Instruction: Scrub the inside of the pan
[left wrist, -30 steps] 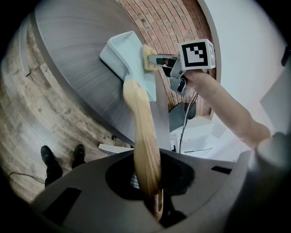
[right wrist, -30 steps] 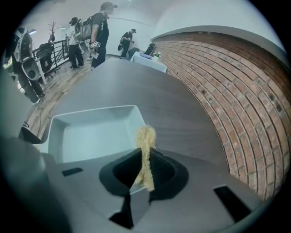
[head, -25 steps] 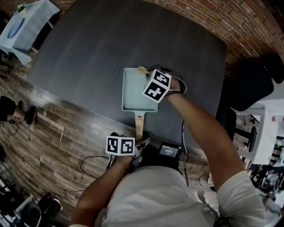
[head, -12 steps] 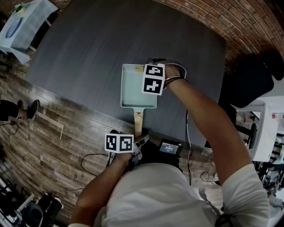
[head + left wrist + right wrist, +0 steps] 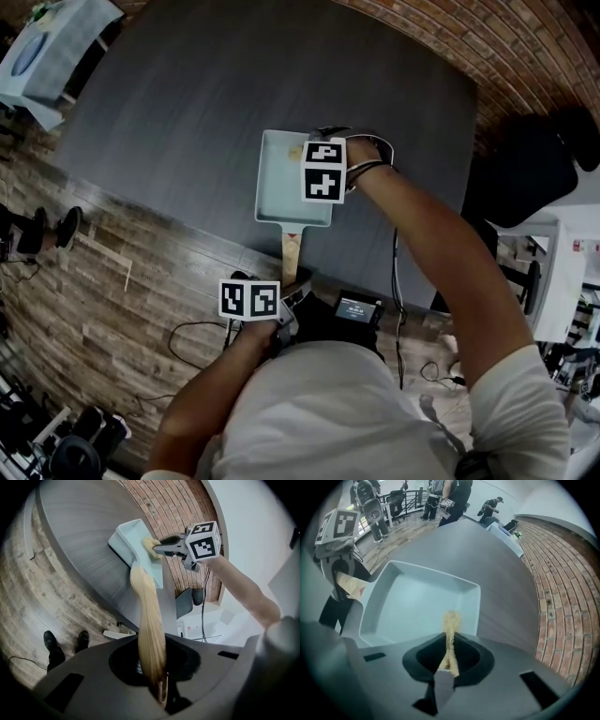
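Observation:
A pale teal rectangular pan [image 5: 281,192] lies on the dark table near its front edge, its wooden handle [image 5: 291,251] pointing toward me. My left gripper [image 5: 157,684] is shut on the end of the handle [image 5: 147,620], just off the table edge. My right gripper [image 5: 447,663] points steeply down over the pan's far right part and is shut on a thin yellow scrub pad [image 5: 450,625]. The pad [image 5: 151,543] touches the pan's inside [image 5: 417,599] by its far wall. In the head view the right marker cube [image 5: 323,171] hides most of the pad.
The dark grey table [image 5: 216,94] stretches far and left of the pan. A brick wall [image 5: 506,56] runs along its far right side. A black chair [image 5: 534,178] stands to the right, a cloth-covered stand [image 5: 52,52] at the far left. People [image 5: 445,498] stand across the room.
My right gripper has rolled, so its marker cube now sits square, and it shifted slightly left over the pan's far end. The left gripper keeps its hold on the handle.

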Motion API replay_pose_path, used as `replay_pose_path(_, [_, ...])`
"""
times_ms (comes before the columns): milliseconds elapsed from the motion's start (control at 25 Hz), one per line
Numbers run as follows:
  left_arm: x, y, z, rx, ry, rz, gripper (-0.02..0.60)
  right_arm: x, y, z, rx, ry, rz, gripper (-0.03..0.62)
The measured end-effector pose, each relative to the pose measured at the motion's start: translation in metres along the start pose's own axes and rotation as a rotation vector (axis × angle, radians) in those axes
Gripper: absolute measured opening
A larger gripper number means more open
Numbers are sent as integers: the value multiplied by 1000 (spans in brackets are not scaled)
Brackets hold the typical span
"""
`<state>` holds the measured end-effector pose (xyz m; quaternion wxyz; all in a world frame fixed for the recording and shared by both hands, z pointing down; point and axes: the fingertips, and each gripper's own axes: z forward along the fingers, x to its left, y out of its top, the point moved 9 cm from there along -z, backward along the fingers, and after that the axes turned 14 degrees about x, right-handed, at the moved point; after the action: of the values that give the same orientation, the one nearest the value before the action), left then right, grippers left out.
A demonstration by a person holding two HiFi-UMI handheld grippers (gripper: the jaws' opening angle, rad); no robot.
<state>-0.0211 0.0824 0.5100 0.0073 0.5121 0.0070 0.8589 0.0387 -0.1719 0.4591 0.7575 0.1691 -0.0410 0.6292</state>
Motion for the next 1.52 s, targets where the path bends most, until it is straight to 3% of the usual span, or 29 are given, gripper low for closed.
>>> replay_pose_path(1200, [1,2,-3,-12,13,-11,49,84,2,-26,-142,358,134,52])
replay_pose_path(1400, [1,3,-3,-6,13,-8,49,93,4,-30,-155,411,110,52])
replay_pose_path(1520, [1,3,-2,1,17,1,49,92,6,-33,-150,398,80,52])
